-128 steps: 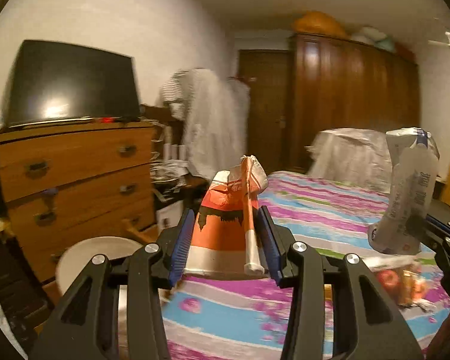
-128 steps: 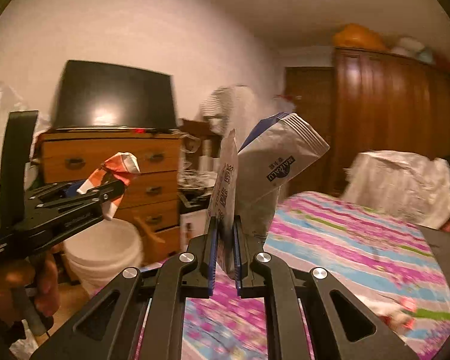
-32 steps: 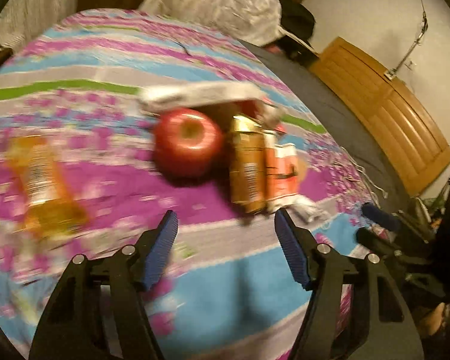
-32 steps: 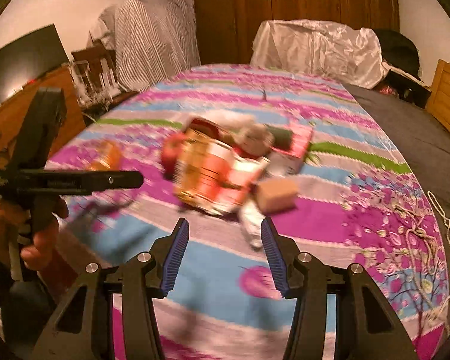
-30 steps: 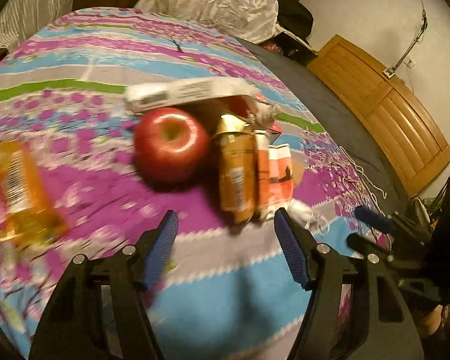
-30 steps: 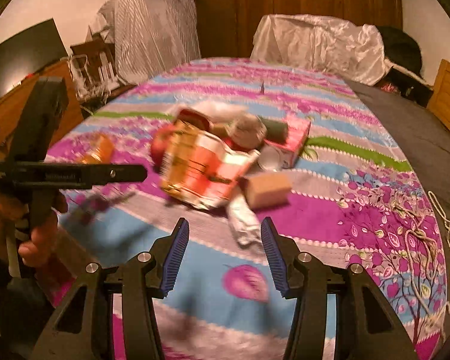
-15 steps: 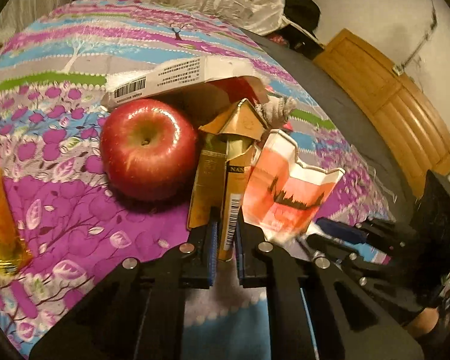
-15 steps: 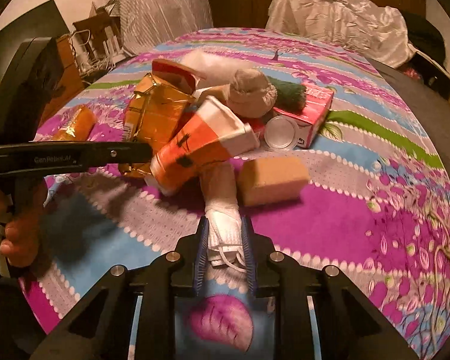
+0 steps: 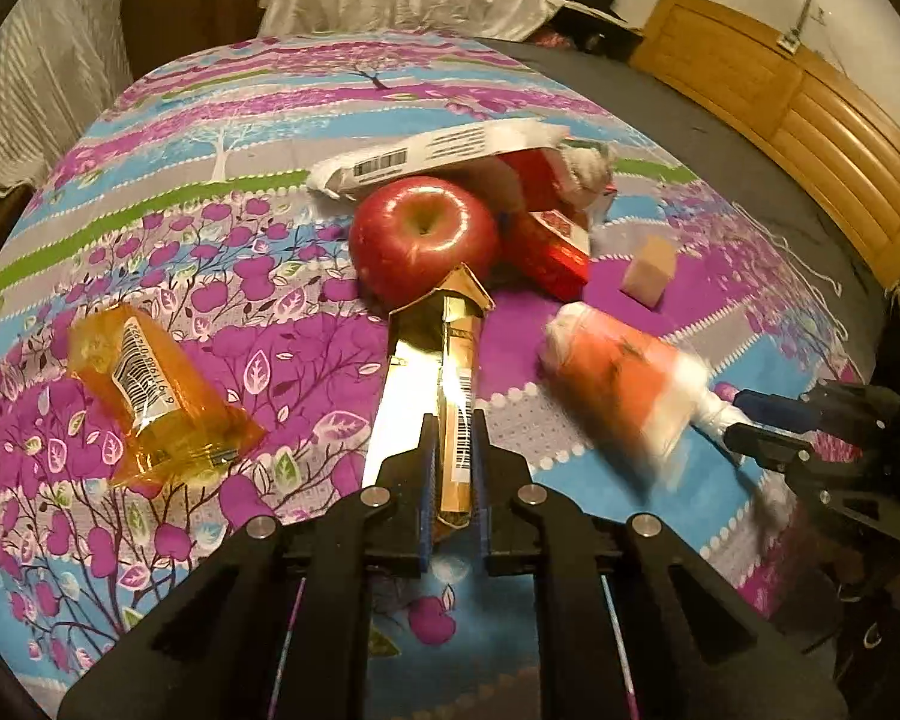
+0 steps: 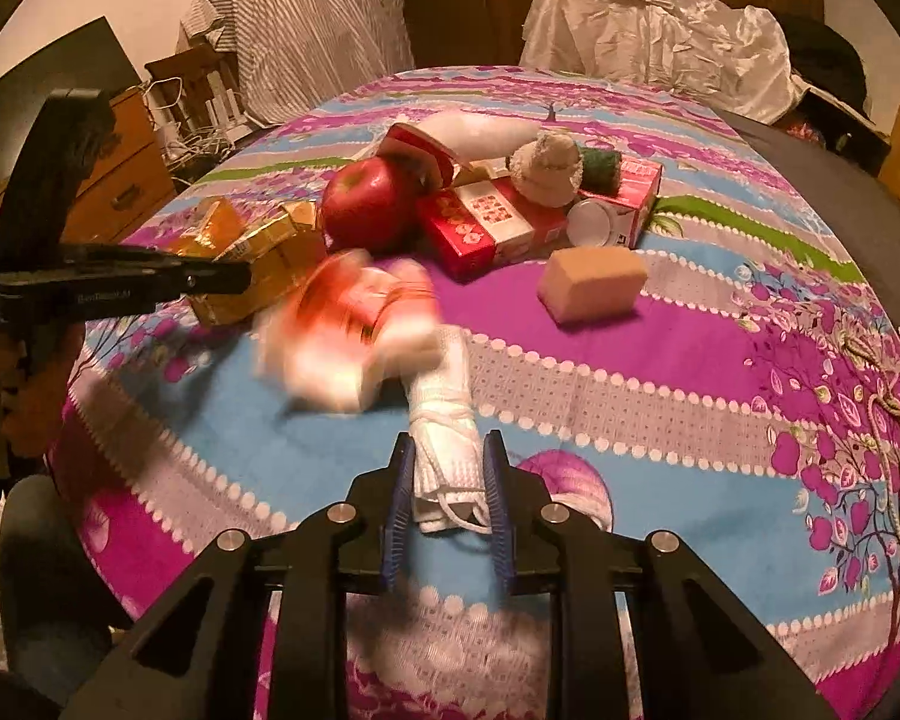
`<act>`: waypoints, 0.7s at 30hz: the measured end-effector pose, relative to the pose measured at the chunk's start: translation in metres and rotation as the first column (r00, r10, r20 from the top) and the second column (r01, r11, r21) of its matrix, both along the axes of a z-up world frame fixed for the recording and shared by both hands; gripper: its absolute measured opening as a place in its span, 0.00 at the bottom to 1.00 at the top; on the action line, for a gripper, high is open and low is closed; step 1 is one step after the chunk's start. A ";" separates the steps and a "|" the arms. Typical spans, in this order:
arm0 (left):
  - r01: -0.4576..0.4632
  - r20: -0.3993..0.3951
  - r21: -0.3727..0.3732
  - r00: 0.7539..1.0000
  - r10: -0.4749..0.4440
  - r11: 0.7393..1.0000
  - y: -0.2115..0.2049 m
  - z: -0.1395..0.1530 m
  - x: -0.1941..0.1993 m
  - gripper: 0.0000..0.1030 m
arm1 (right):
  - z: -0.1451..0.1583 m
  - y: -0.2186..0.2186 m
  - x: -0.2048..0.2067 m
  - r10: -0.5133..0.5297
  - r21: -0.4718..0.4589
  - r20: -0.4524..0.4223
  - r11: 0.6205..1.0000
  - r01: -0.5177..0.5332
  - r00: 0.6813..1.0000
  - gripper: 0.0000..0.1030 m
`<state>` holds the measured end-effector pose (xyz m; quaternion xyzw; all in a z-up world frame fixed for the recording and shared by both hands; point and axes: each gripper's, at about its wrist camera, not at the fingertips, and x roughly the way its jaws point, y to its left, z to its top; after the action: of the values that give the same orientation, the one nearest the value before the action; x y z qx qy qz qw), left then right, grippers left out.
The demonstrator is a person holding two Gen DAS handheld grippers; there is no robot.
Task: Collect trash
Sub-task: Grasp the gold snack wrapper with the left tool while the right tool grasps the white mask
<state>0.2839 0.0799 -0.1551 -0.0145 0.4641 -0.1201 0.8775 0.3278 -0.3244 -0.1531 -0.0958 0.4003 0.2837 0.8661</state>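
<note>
My left gripper (image 9: 450, 474) is shut on a flattened gold drink carton (image 9: 444, 360) and holds it above the flowered bedspread (image 9: 222, 192); the carton also shows in the right wrist view (image 10: 264, 264). My right gripper (image 10: 447, 492) is shut on a rolled white cloth with a string (image 10: 444, 426). An orange and white paper cup (image 10: 354, 330) is blurred, tumbling between both grippers; it also shows in the left wrist view (image 9: 624, 384).
On the bed lie a red apple (image 9: 423, 234), an orange snack packet (image 9: 156, 396), a red box (image 10: 492, 222), a tan block (image 10: 591, 282), a white wrapper (image 9: 438, 153) and a can (image 10: 594, 222). A wooden dresser (image 10: 120, 192) stands left.
Both grippers closed, the left on the gold carton, the right on the white cloth roll, and have pulled them back from the pile. The orange cup has tipped and is rolling.
</note>
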 end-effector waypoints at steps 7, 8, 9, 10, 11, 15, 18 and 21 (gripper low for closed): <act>-0.033 0.015 0.005 0.999 0.033 0.999 -0.006 -0.006 0.012 0.12 | -0.014 0.006 0.012 -0.016 -0.023 0.008 1.000 0.016 1.000 0.27; -0.036 0.020 0.008 0.999 0.036 0.999 -0.007 -0.006 0.011 0.12 | -0.015 0.005 0.011 -0.025 -0.015 0.017 1.000 0.025 1.000 0.26; -0.041 0.027 0.015 0.999 0.040 0.999 -0.009 -0.006 0.010 0.09 | -0.014 0.005 0.009 -0.044 -0.008 0.036 0.999 0.045 0.998 0.26; -0.052 0.046 0.028 0.998 0.051 0.998 -0.010 -0.005 0.007 0.08 | -0.013 0.004 0.007 -0.056 -0.003 0.055 0.998 0.057 0.997 0.25; -0.059 0.069 0.034 0.996 0.057 0.998 -0.012 -0.003 0.002 0.08 | -0.010 0.003 0.003 -0.072 0.006 0.079 0.997 0.072 0.994 0.25; -0.089 0.167 0.066 0.983 0.077 0.994 -0.021 0.008 -0.020 0.08 | 0.010 -0.005 -0.015 -0.148 0.058 0.191 0.989 0.140 0.970 0.25; -0.121 0.264 0.060 0.959 0.101 0.991 -0.030 0.026 -0.043 0.08 | 0.034 -0.008 -0.033 -0.192 0.099 0.294 0.980 0.170 0.936 0.25; -0.157 0.355 0.041 0.925 0.132 0.987 -0.035 0.046 -0.064 0.08 | 0.061 -0.011 -0.053 -0.227 0.155 0.387 0.971 0.180 0.893 0.25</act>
<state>0.2203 0.0447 -0.1091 0.0033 0.3015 -0.0396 0.9527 0.2745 -0.3354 -0.0924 -0.0596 0.2044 0.1881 0.9588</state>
